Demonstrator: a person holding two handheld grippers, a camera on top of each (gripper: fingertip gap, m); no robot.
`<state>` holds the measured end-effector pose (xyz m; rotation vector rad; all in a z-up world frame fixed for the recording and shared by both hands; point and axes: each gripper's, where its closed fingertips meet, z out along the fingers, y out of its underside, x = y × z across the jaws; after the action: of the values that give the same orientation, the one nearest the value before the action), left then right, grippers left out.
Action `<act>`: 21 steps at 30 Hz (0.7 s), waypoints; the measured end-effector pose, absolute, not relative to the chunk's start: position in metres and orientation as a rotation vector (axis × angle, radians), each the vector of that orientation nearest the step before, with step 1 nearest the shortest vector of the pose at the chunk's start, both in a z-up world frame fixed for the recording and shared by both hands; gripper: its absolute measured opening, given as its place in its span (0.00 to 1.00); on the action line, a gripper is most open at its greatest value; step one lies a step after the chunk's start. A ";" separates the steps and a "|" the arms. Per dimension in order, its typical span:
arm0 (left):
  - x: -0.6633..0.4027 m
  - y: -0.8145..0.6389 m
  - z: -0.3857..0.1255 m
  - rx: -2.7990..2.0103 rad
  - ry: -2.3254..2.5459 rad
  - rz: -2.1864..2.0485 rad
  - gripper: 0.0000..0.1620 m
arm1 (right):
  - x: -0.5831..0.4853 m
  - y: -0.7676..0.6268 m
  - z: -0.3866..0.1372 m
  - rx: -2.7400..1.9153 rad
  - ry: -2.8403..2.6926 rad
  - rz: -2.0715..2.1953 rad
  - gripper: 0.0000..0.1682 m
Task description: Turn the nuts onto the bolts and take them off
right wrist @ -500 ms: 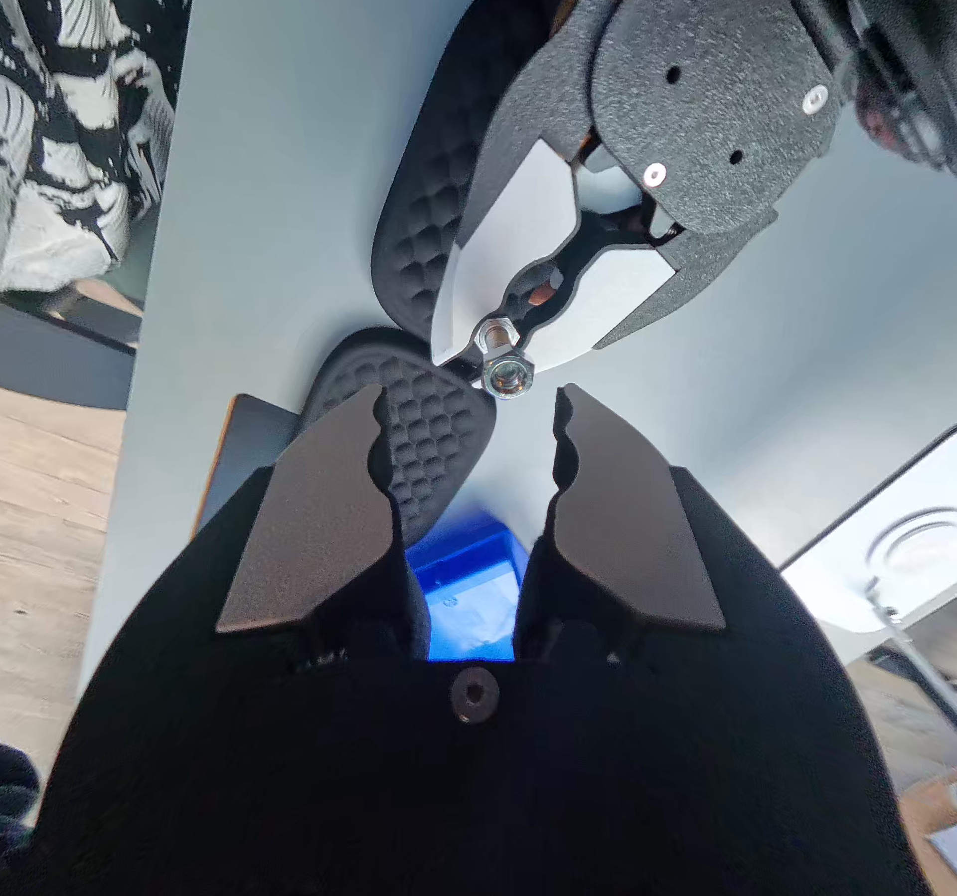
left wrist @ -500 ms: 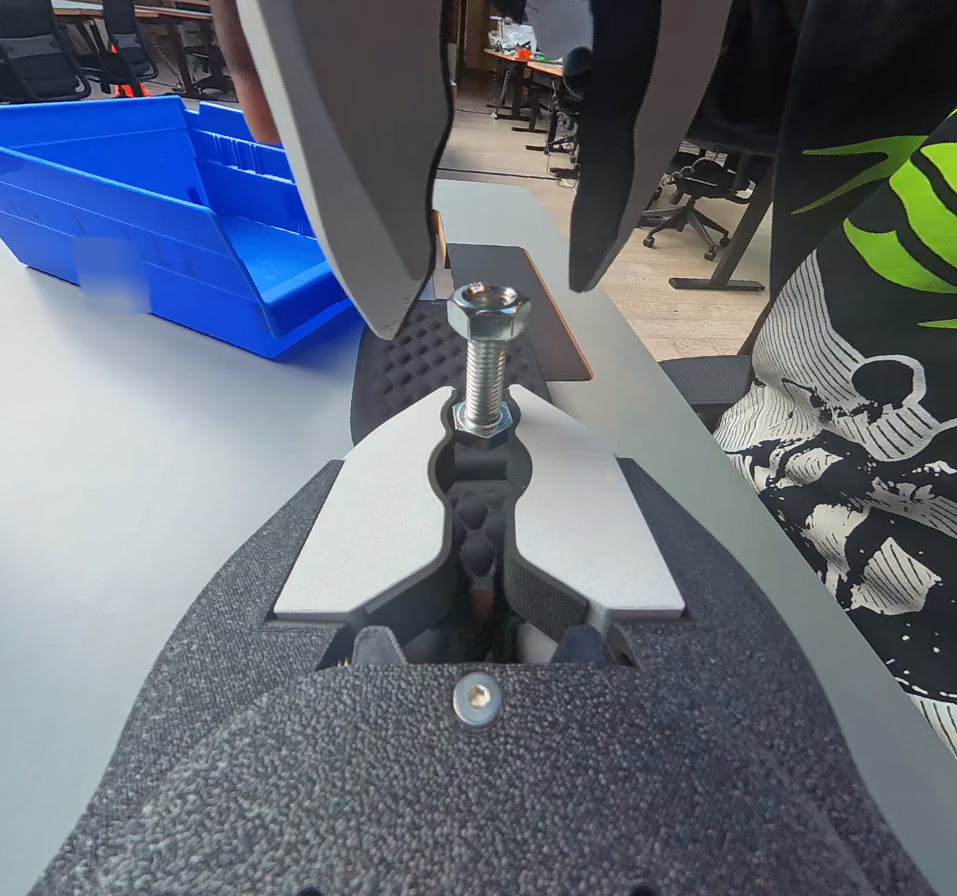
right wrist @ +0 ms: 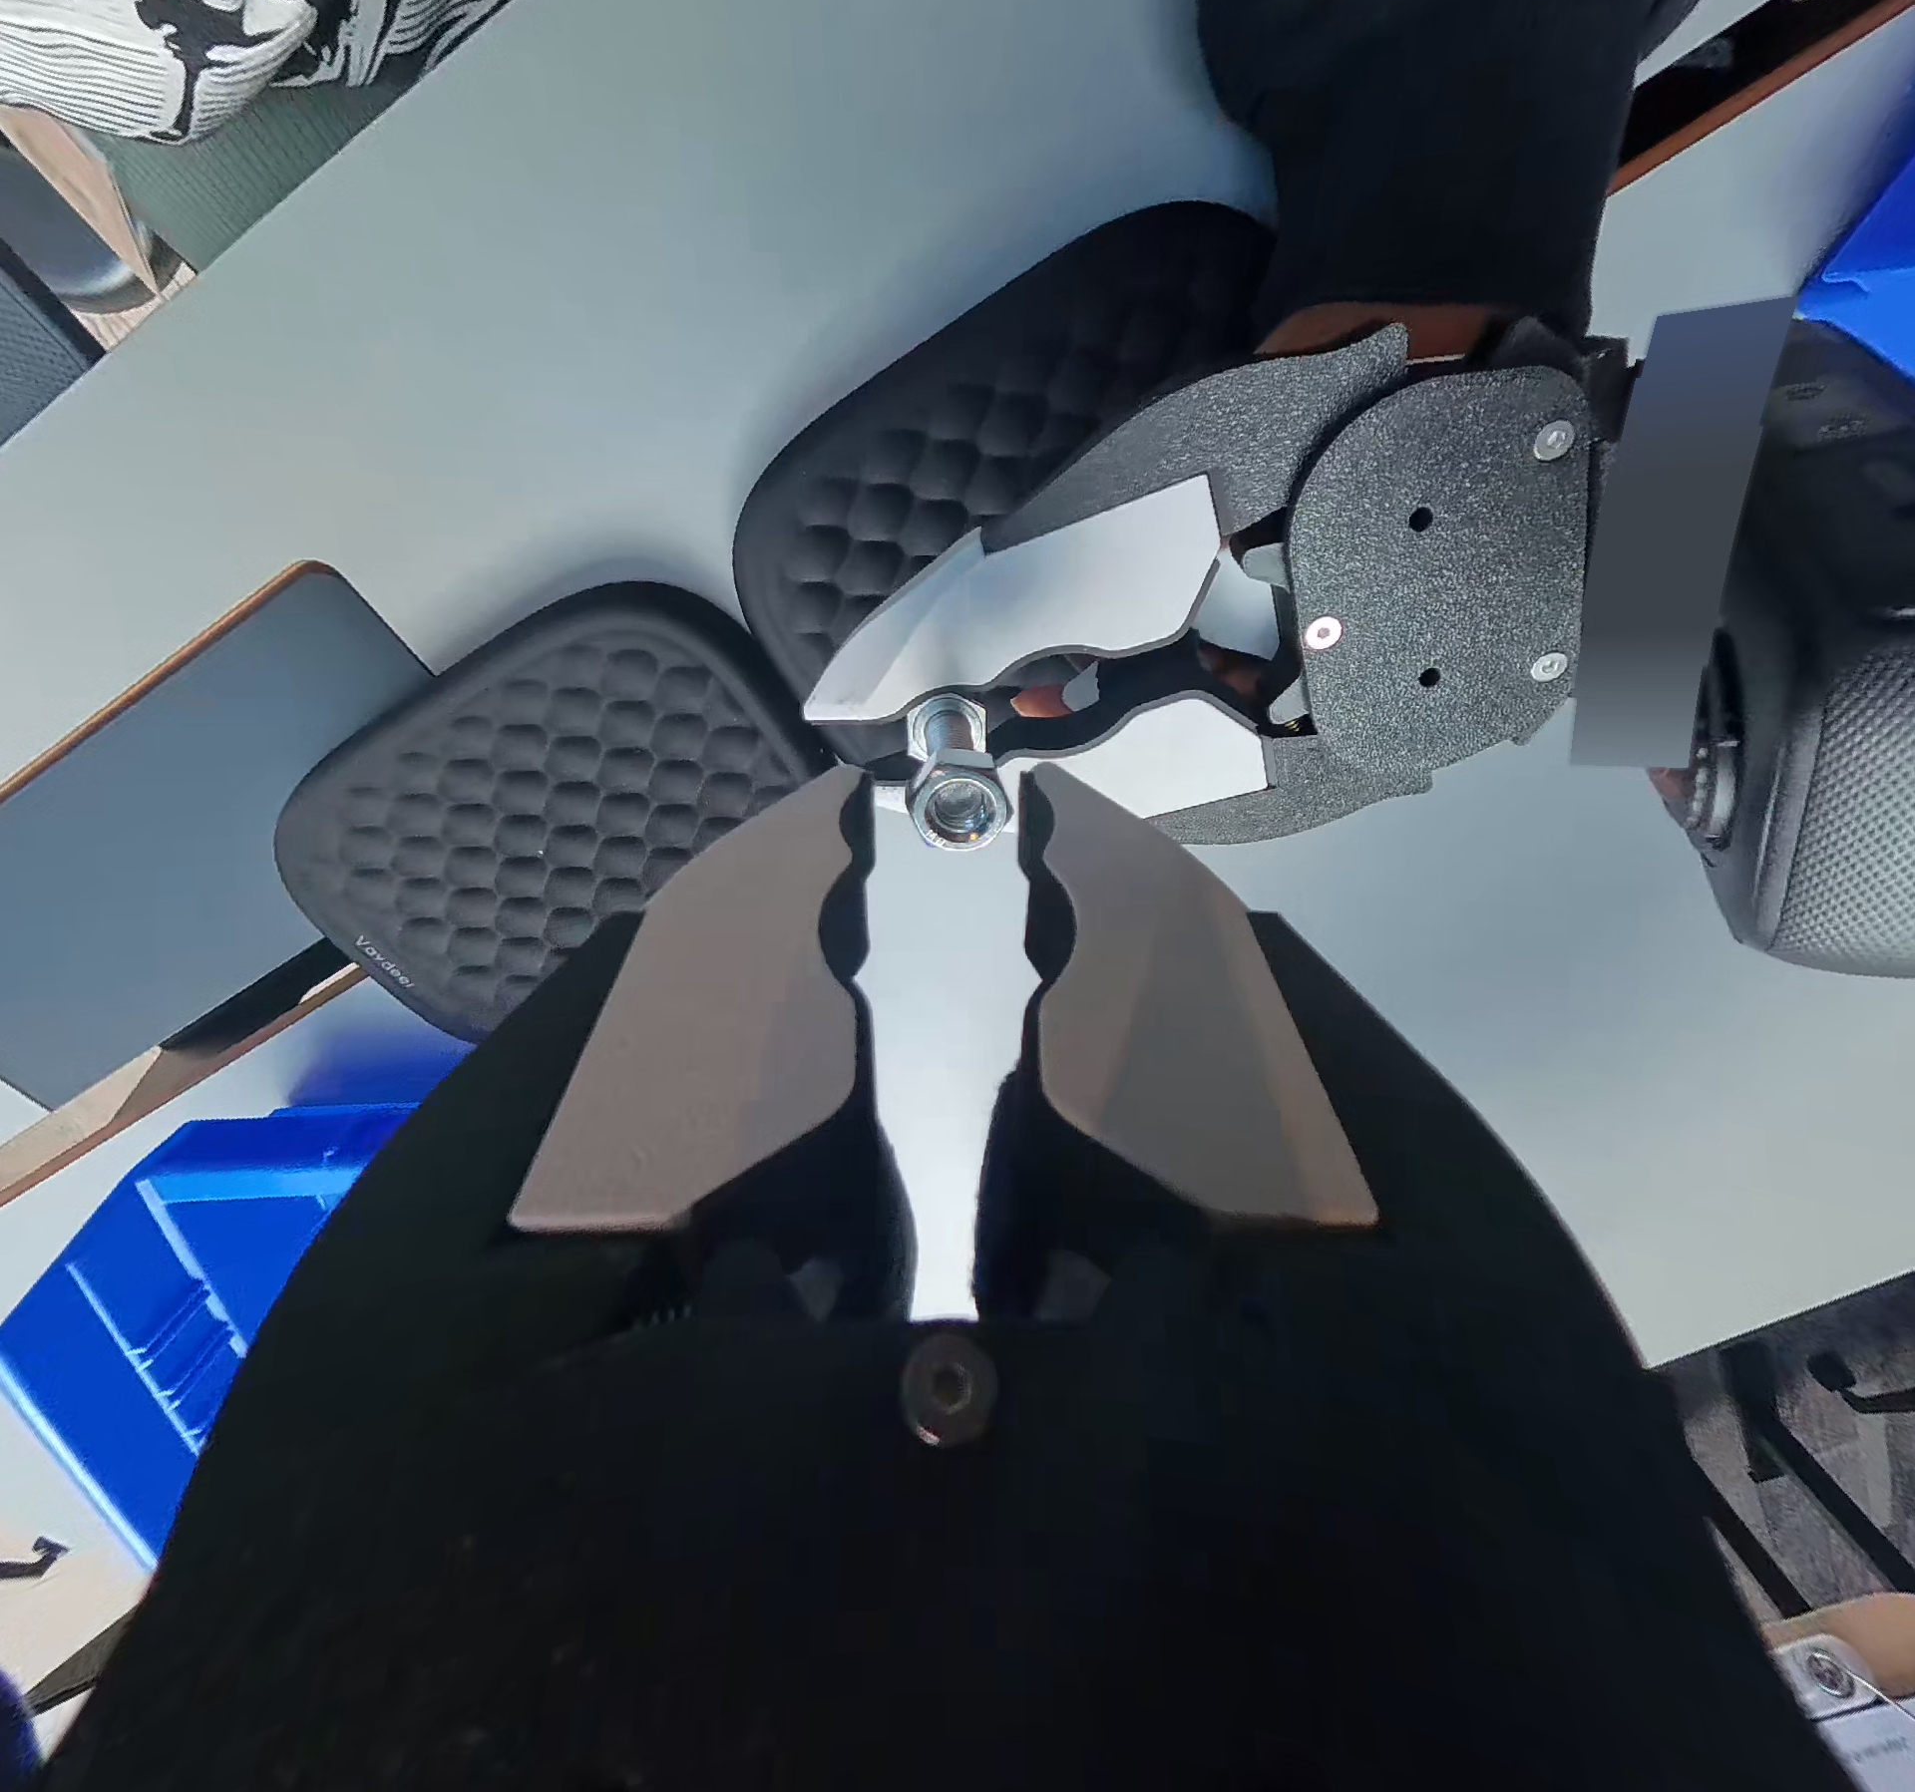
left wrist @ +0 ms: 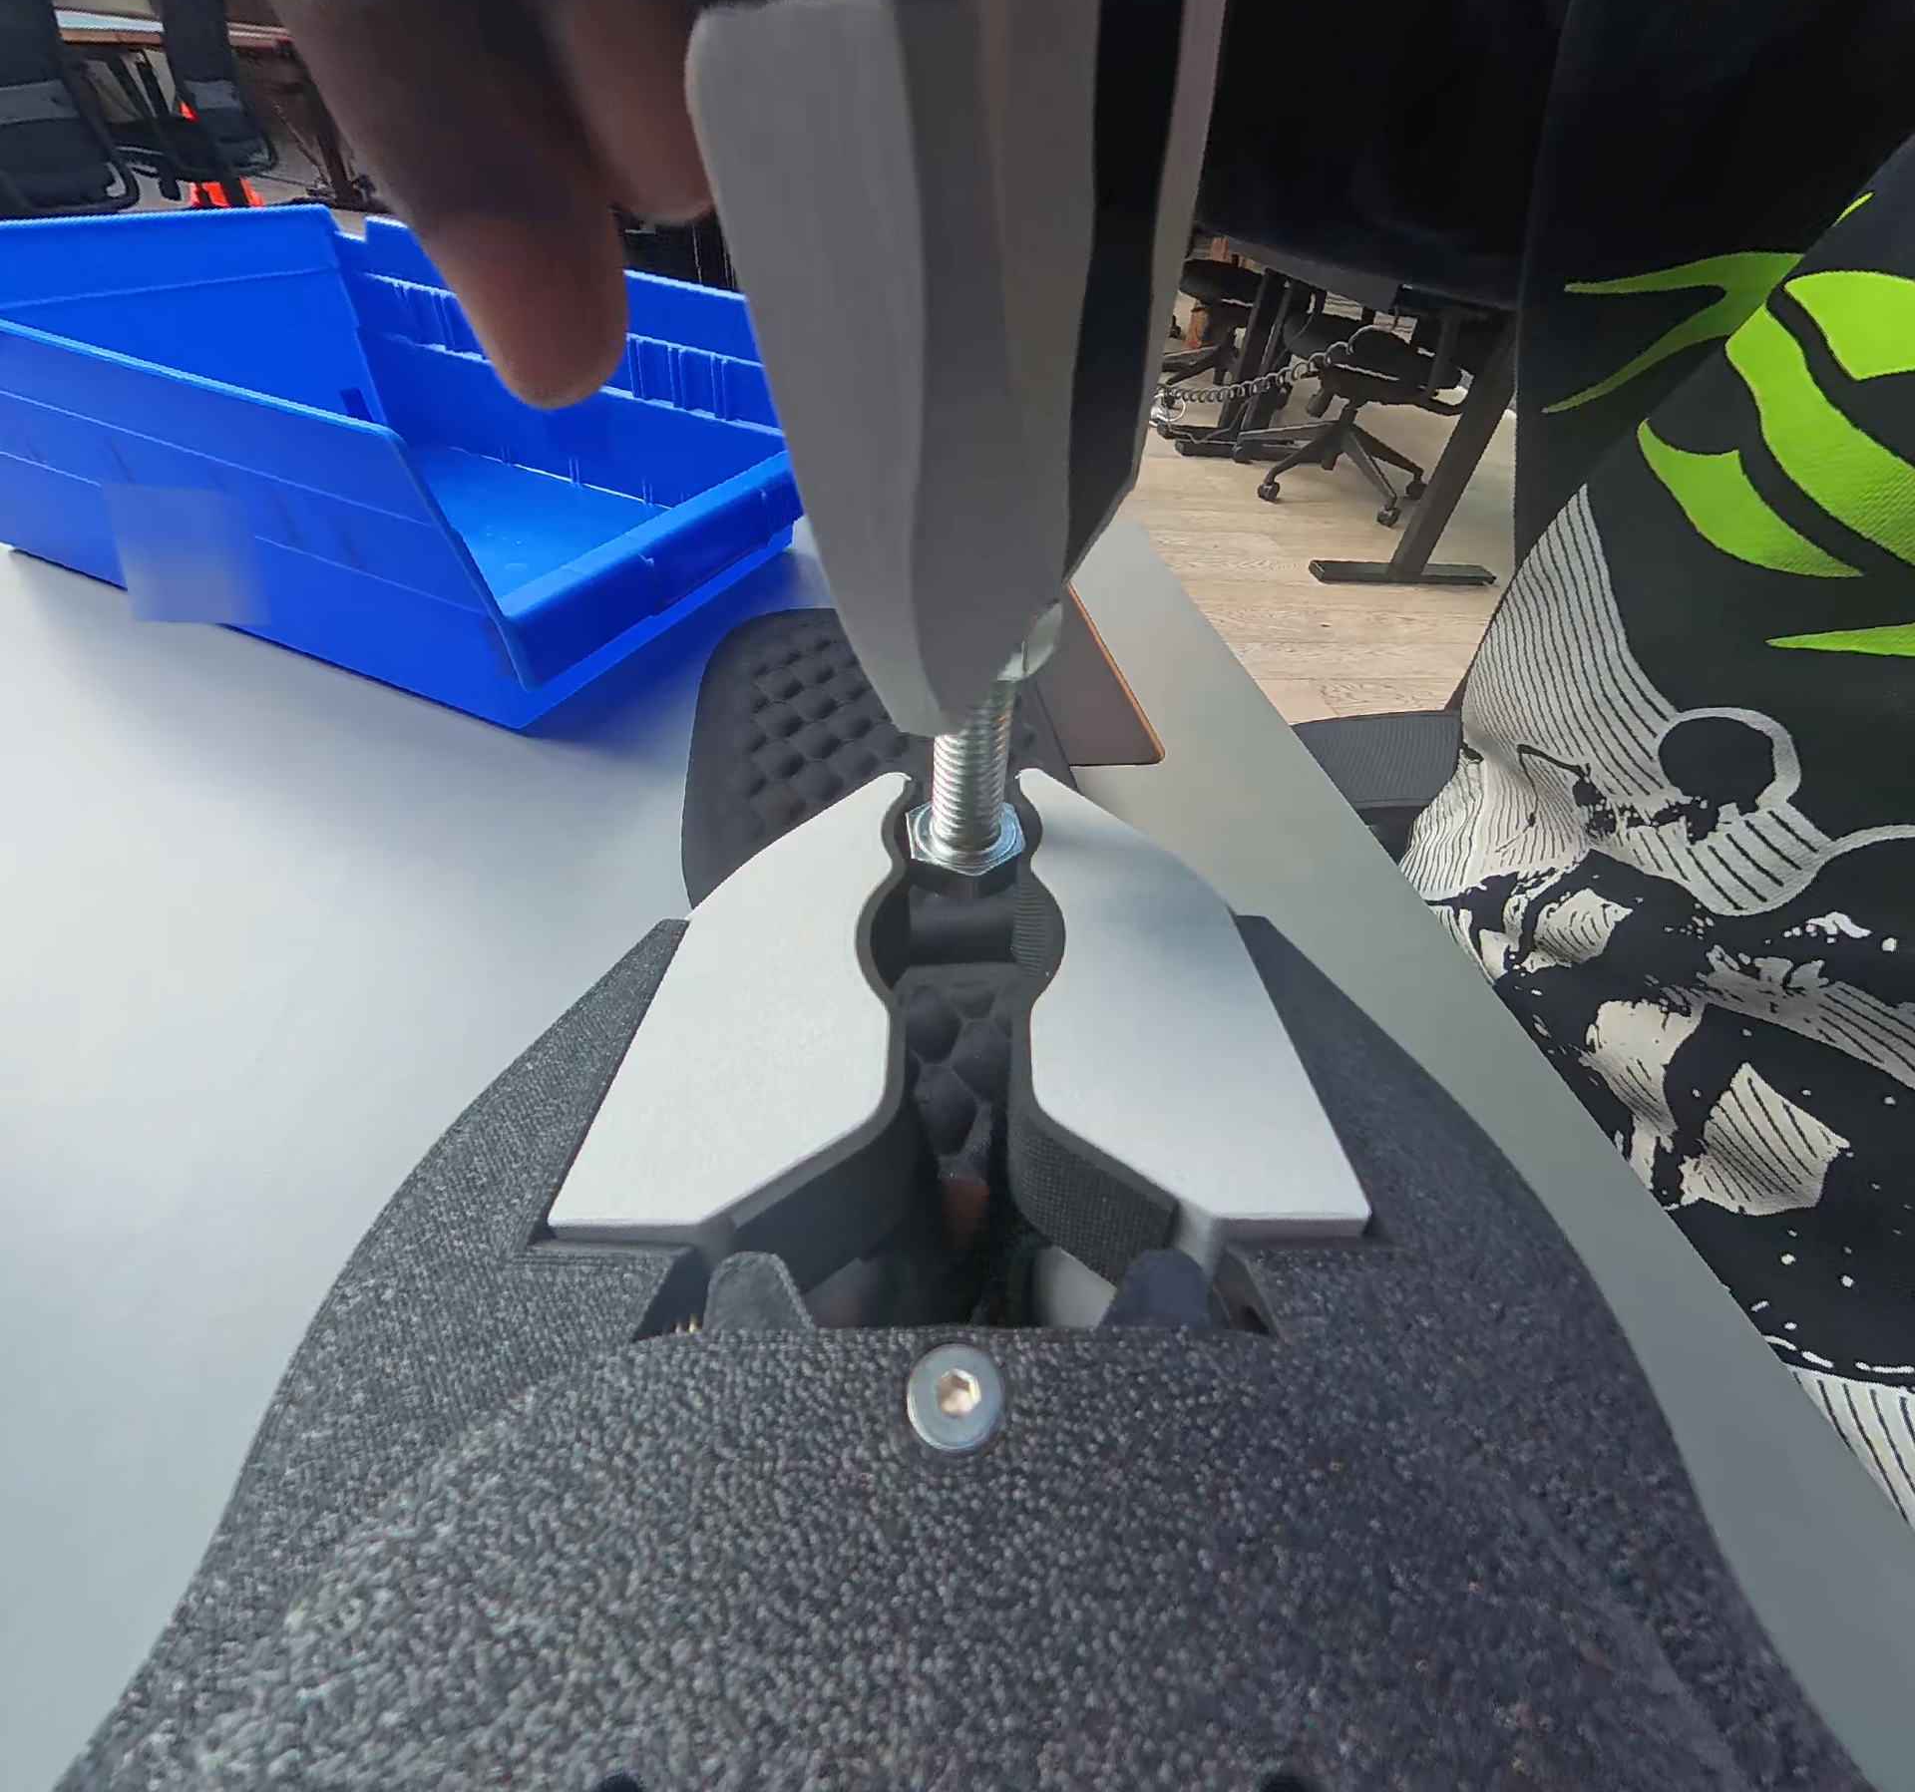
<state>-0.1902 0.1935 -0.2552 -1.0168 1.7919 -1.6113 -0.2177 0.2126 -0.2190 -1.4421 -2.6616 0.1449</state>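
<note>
While the left gripper (left wrist: 959, 836) pinches the nut (left wrist: 962, 846) at its fingertips, the bolt (left wrist: 974, 758) stands up from it over the grey table (left wrist: 311, 913). Right gripper (right wrist: 945, 799) comes from above, fingers narrowly parted either side of the bolt head; contact cannot be told. Blue bin (left wrist: 415, 458) far left; black honeycomb pads (right wrist: 539, 789) beneath.

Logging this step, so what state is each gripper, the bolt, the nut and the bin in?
left gripper, shut on nut.
right gripper, open, fingertips flanking the bolt head.
bolt, upright, threaded through the nut.
nut, clamped, far from the head.
blue bin, upright, nothing visible inside.
</note>
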 end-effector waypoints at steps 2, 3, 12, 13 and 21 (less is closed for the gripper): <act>-0.190 0.194 -0.255 -1.018 1.791 -1.612 0.09 | -0.219 0.214 -0.219 -1.442 -2.639 0.132 0.12; -0.190 0.194 -0.256 -1.020 1.792 -1.608 0.09 | -0.218 0.214 -0.220 -1.469 -2.625 0.130 0.11; -0.189 0.195 -0.255 -1.031 1.779 -1.594 0.09 | -0.219 0.217 -0.220 -2.136 -2.105 0.086 0.11; -0.188 0.195 -0.256 -1.032 1.783 -1.589 0.09 | -0.218 0.217 -0.220 -2.194 -2.047 0.075 0.11; -0.189 0.194 -0.256 -1.019 1.790 -1.595 0.09 | -0.217 0.210 -0.214 -1.894 -2.346 0.075 0.30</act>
<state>-0.1894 0.1938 -0.2556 -1.0190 1.7904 -1.5951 -0.2174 0.2097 -0.2136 -1.8938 -2.3460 0.0753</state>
